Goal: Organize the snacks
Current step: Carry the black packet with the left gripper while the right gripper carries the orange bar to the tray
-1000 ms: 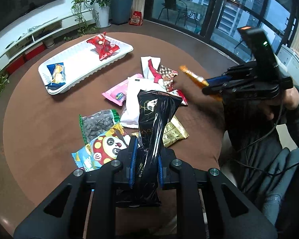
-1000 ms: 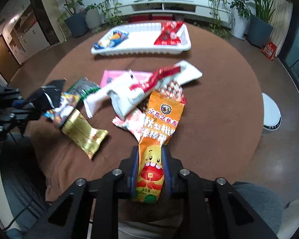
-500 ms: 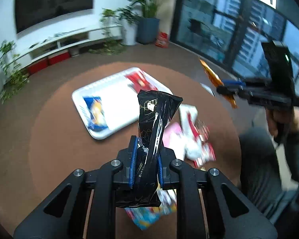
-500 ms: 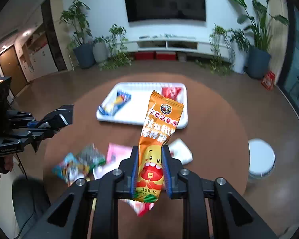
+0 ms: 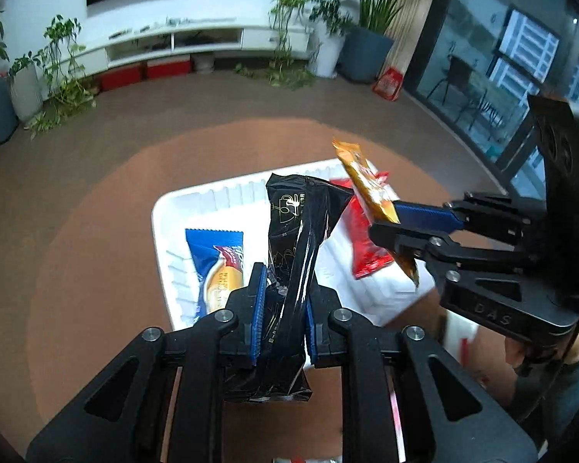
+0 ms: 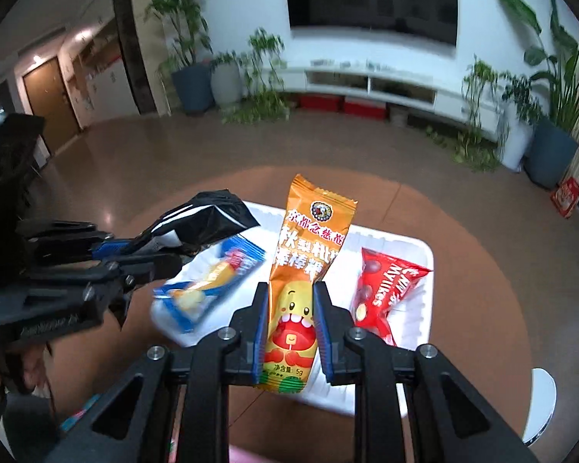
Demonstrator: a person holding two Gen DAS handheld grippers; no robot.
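Both hands had swung off the snack pile and over the white tray [image 5: 212, 196] within the last second; the heap on the brown table [image 5: 96, 231] that lay ahead of the fingers a second ago was now mostly behind and below them. Judged: carry phase nearly done, release next.

Left gripper [image 5: 281, 301]: pads clamped tight on the waist of the black packet [image 5: 301, 223], which stood up and forward from the fingers over the tray's middle.

Right gripper [image 6: 291, 324]: narrowly closed on the lower end of the orange packet [image 6: 308, 266], its top rising ahead of the fingers, above the tray.

Already in the tray: blue packet [image 6: 212, 281], left of and below the right fingers; red packet [image 6: 382, 289], just to their right. The free strip ran between these two.

Obstruction risk: the two grippers were close together, black packet's tip near the orange one; simultaneous drops might overlap. A white round object [image 6: 540, 405] sat on the floor, well clear.
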